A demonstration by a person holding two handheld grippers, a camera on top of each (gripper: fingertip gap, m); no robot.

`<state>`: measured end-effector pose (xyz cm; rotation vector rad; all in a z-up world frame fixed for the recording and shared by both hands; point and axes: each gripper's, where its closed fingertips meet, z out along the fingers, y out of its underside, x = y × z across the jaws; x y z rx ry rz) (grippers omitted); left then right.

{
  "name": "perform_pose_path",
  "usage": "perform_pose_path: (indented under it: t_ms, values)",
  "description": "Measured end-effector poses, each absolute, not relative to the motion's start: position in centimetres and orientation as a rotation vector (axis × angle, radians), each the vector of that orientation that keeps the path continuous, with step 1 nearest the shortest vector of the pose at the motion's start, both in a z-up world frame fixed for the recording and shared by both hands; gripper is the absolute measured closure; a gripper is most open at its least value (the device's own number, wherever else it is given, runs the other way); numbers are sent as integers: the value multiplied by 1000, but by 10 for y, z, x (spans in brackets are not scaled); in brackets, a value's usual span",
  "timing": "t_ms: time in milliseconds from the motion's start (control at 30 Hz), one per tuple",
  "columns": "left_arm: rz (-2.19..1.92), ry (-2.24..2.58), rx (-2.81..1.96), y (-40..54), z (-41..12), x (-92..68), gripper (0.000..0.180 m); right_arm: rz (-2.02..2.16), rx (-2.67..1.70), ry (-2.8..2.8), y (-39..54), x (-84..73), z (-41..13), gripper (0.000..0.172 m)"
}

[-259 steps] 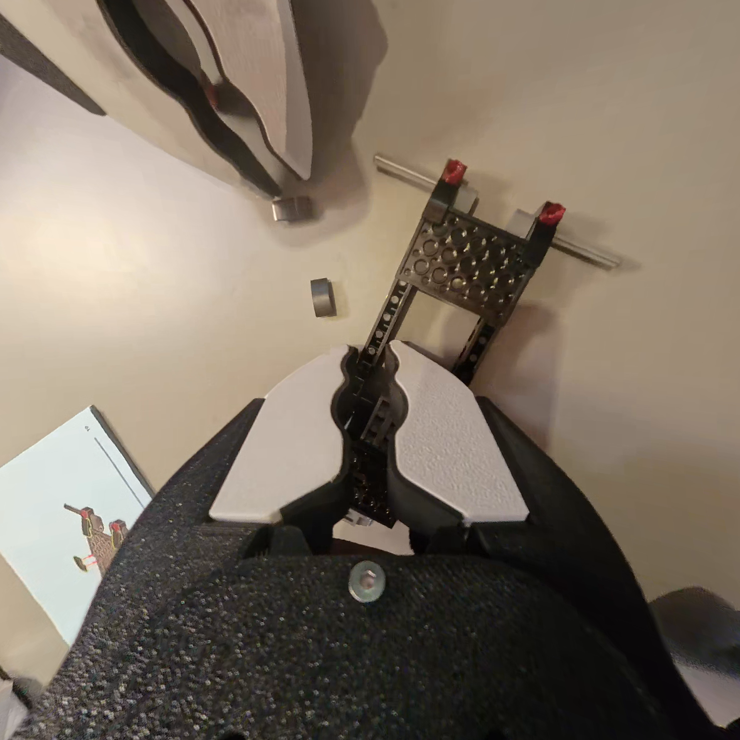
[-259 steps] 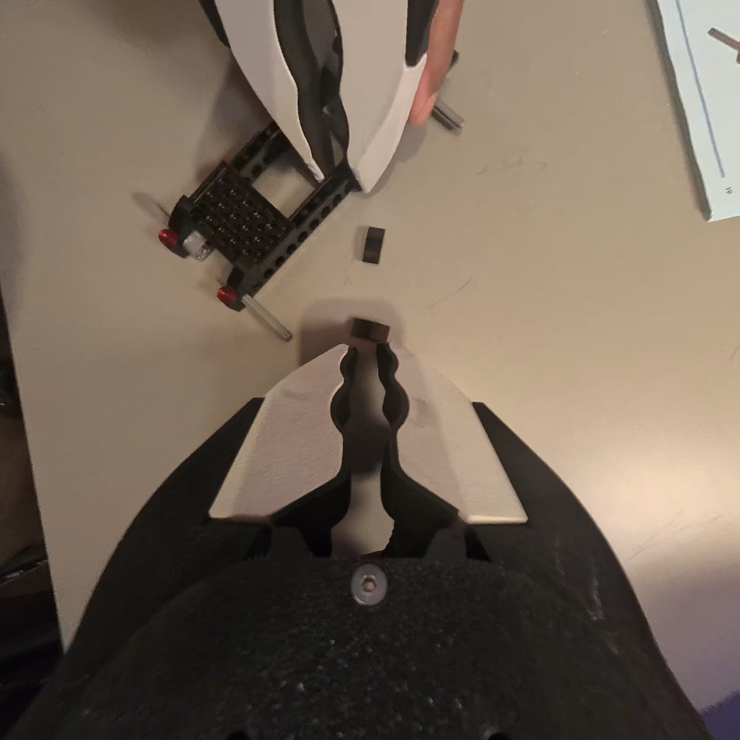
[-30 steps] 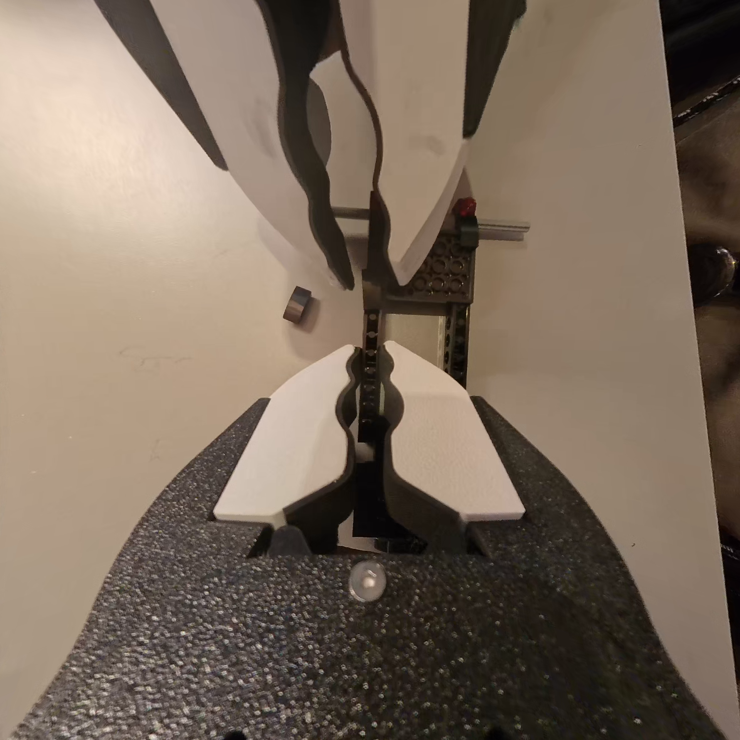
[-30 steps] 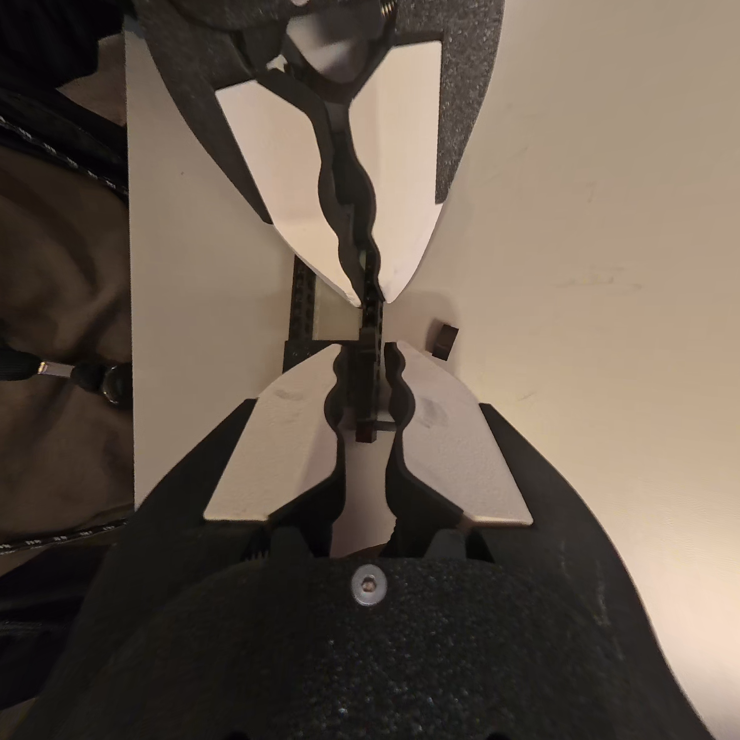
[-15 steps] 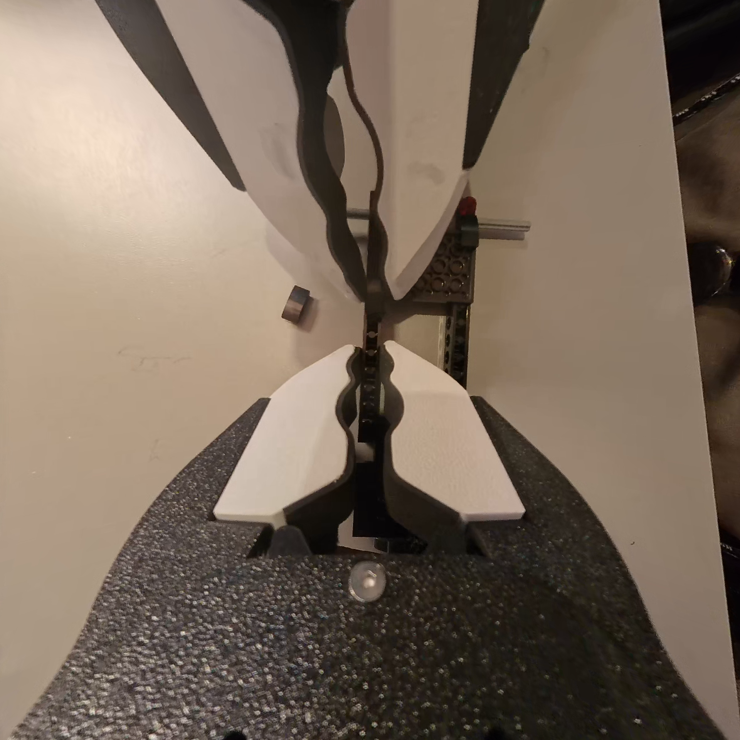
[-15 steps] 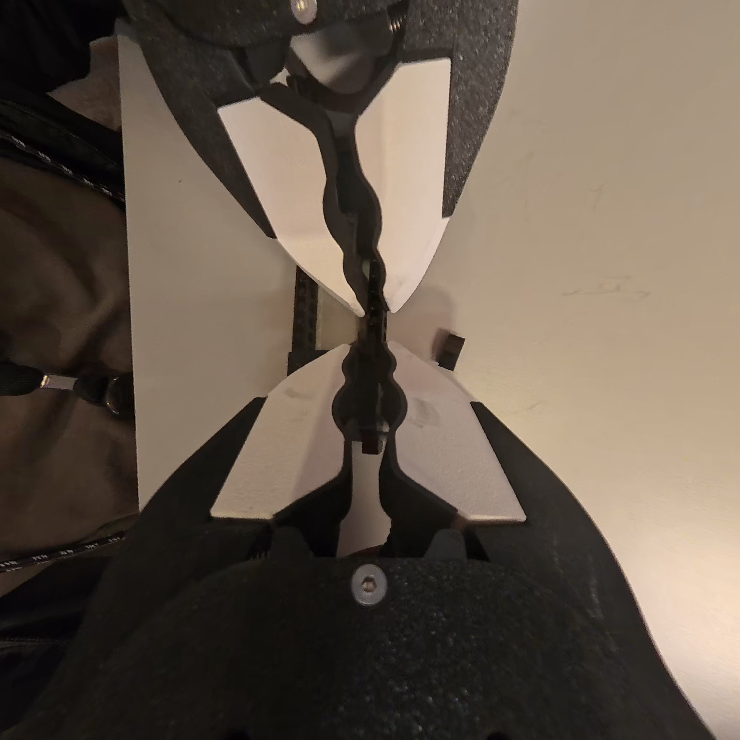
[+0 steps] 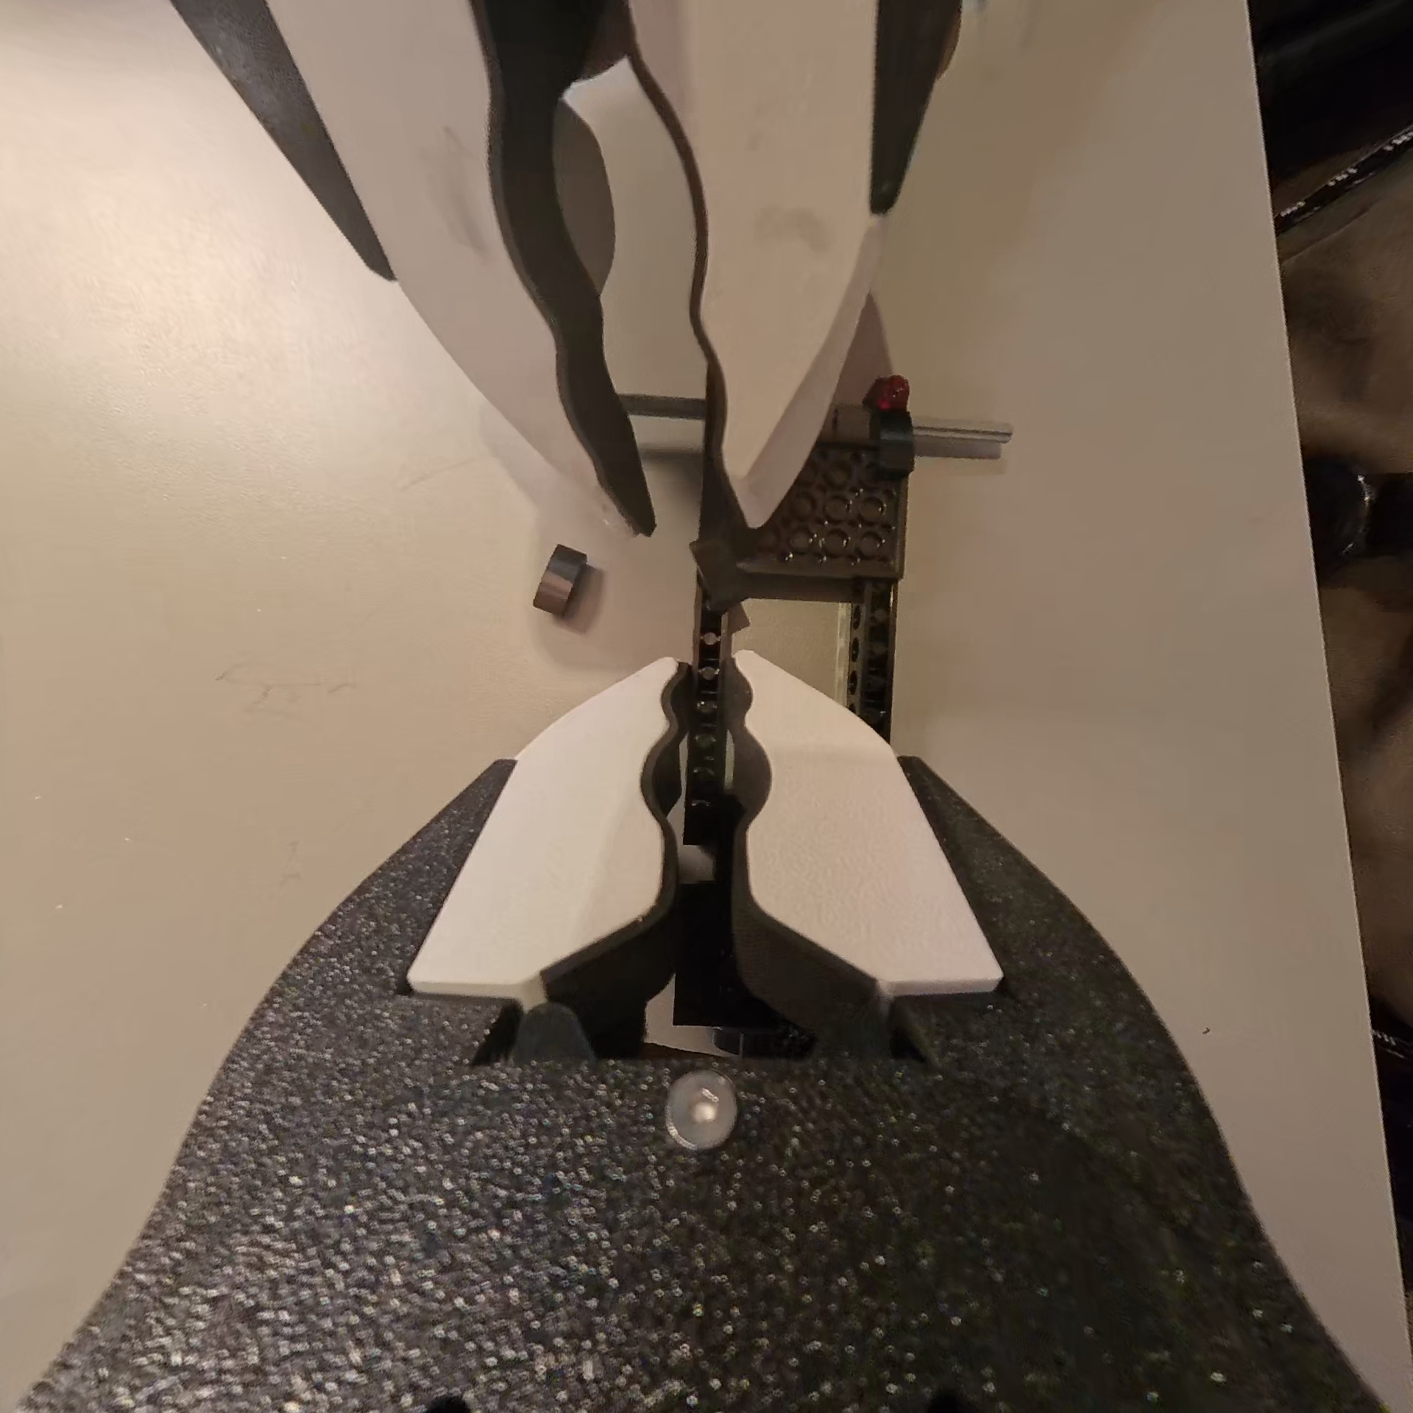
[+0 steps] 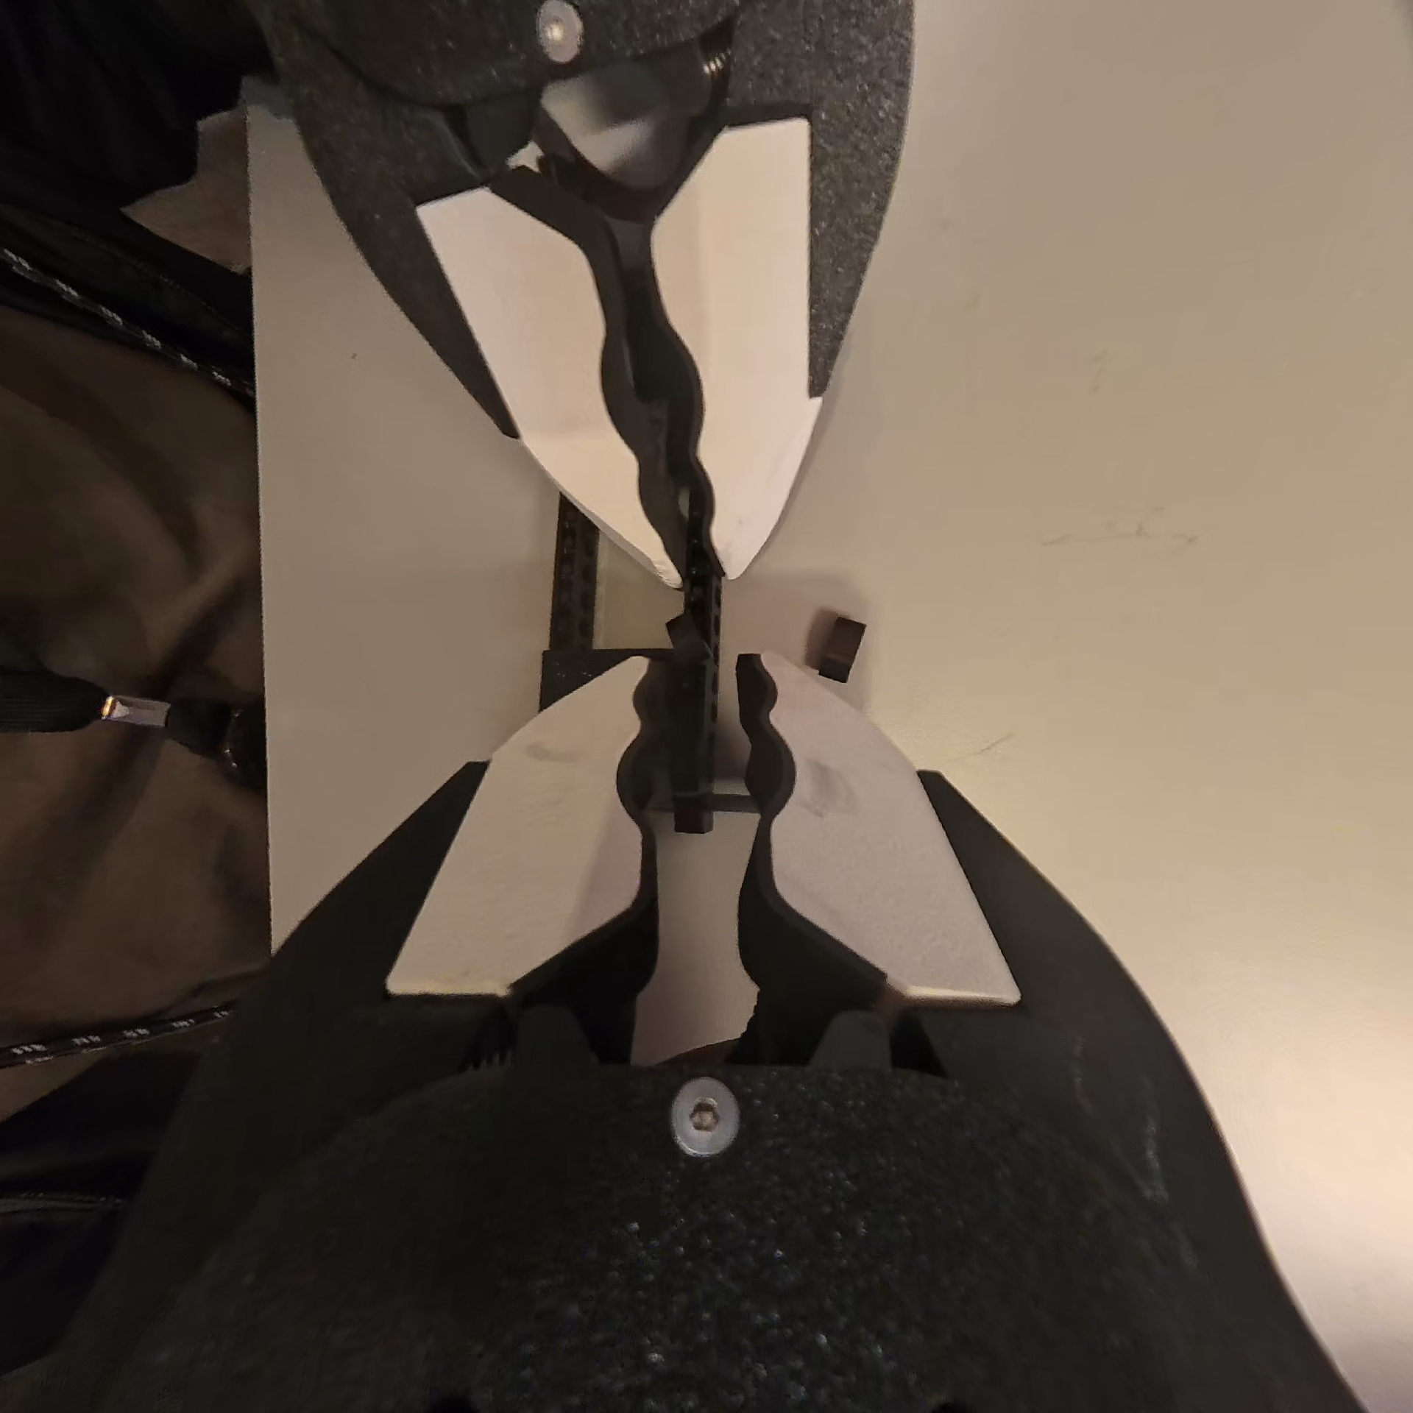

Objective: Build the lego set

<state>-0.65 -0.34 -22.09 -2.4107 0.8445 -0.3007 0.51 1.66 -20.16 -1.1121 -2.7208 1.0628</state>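
My left gripper (image 7: pixel 707 665) is shut on one long black beam (image 7: pixel 707 734) of a black brick frame lying on the beige table (image 7: pixel 229 764). The frame has a studded plate (image 7: pixel 841 527), a grey axle (image 7: pixel 963 443) and a red knob (image 7: pixel 887 394) at its far end. My right gripper (image 8: pixel 692 665) faces the left one (image 8: pixel 700 577) and is open. Its fingers straddle the same beam (image 8: pixel 700 734), with a gap on the right side. A small black piece (image 7: pixel 719 573) sits tilted on the beam between the two grippers and also shows in the right wrist view (image 8: pixel 688 638).
A loose small black piece (image 7: pixel 563 589) lies on the table beside the frame, right of my right gripper's tips (image 8: pixel 841 642). The table edge (image 7: pixel 1284 688) runs close along the frame's other side. Dark clothing and straps (image 8: pixel 115 612) lie beyond the edge. My two grippers' fingertips are within a few centimetres of each other.
My right gripper closed on the beam half a second ago and has now opened, leaving the small black piece tilted on the beam. My left gripper's hold on the beam has not changed.
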Motion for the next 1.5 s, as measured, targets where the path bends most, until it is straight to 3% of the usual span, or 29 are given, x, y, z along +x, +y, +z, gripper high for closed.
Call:
perform_pose_path:
  t_ms: [867, 1100, 1500]
  values:
    - [-299, 852, -2413, -4, -222, -5, 172, 976, -1156, -2707, 7, 3, -211, 160]
    - [-309, 856, -2402, -4, -221, -6, 172, 1049, -1149, -2691, 10, 6, -202, 146]
    - [-354, 1113, -2233, -16, -215, 9, 173, 1353, -1276, -2778, 9, 19, -193, 141]
